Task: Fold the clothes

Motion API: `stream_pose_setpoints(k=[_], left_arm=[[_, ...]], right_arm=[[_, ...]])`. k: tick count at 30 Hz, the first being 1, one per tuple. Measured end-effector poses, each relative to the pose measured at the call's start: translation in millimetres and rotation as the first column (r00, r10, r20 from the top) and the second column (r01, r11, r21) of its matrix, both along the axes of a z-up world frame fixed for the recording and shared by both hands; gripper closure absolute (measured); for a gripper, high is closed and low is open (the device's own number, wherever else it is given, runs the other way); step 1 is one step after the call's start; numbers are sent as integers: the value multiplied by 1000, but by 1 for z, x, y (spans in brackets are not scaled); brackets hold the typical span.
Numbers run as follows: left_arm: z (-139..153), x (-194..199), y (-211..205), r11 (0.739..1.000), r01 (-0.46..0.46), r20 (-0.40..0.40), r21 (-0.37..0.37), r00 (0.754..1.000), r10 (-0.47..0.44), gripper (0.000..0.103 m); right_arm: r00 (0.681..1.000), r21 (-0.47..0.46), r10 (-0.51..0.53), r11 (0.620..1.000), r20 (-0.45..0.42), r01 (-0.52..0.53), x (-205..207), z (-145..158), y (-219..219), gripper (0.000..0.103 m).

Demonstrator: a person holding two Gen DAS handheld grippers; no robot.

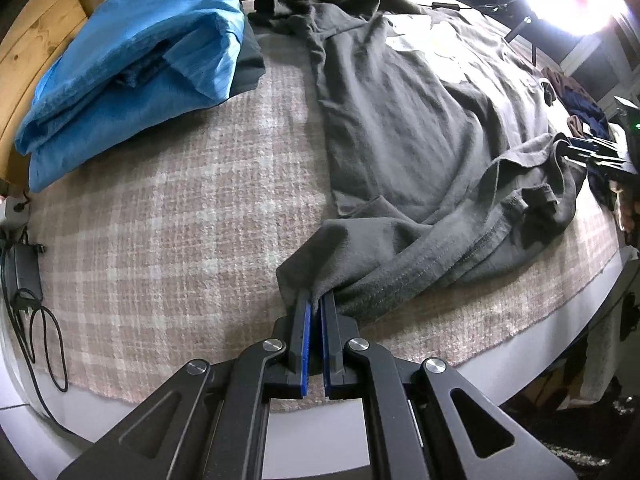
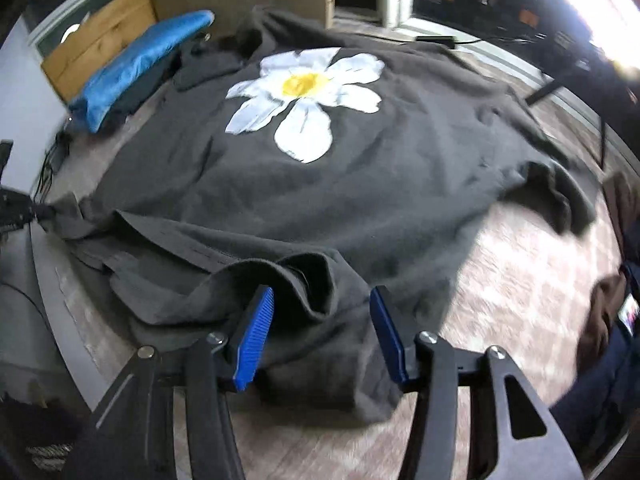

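A dark grey T-shirt point(image 1: 400, 120) lies spread on the plaid blanket point(image 1: 160, 220), with a white and yellow flower print point(image 2: 308, 96) facing up. My left gripper point(image 1: 316, 300) is shut on a bunched corner of the shirt's near edge. It also shows at the left border of the right wrist view as the left gripper point(image 2: 24, 212). My right gripper point(image 2: 322, 294) stands open over a rumpled fold of the T-shirt point(image 2: 360, 200). The cloth lies between the blue pads point(image 2: 256, 332), which do not press on it. That right gripper point(image 1: 580, 150) sits at the shirt's far corner in the left wrist view.
A folded blue garment point(image 1: 120, 80) rests on a dark one at the back left, against a wooden box point(image 1: 32, 40). A power adapter with cable point(image 1: 24, 276) lies at the left edge. More clothes point(image 1: 580, 108) are piled at the right. The table's front edge point(image 1: 500, 356) is near.
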State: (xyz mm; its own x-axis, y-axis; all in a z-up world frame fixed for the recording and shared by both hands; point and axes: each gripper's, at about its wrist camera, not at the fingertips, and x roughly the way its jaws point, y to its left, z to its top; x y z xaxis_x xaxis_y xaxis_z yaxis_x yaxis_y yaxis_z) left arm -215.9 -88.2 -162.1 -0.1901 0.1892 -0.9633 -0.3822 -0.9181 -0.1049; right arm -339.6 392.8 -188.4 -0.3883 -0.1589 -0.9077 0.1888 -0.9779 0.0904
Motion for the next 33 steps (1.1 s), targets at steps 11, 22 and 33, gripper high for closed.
stream_pose_setpoints(k=[11, 22, 33], left_arm=[[29, 17, -4, 999, 12, 3, 40, 1000, -12, 100], [87, 97, 11, 984, 47, 51, 172, 997, -56, 99], [-16, 123, 26, 997, 37, 239, 70, 969, -53, 98]], right_arm=[[999, -26, 0, 1000, -50, -2, 47, 63, 20, 99], [991, -33, -118, 993, -69, 116, 230, 135, 36, 99], [942, 84, -221, 975, 254, 206, 235, -8, 64, 91]])
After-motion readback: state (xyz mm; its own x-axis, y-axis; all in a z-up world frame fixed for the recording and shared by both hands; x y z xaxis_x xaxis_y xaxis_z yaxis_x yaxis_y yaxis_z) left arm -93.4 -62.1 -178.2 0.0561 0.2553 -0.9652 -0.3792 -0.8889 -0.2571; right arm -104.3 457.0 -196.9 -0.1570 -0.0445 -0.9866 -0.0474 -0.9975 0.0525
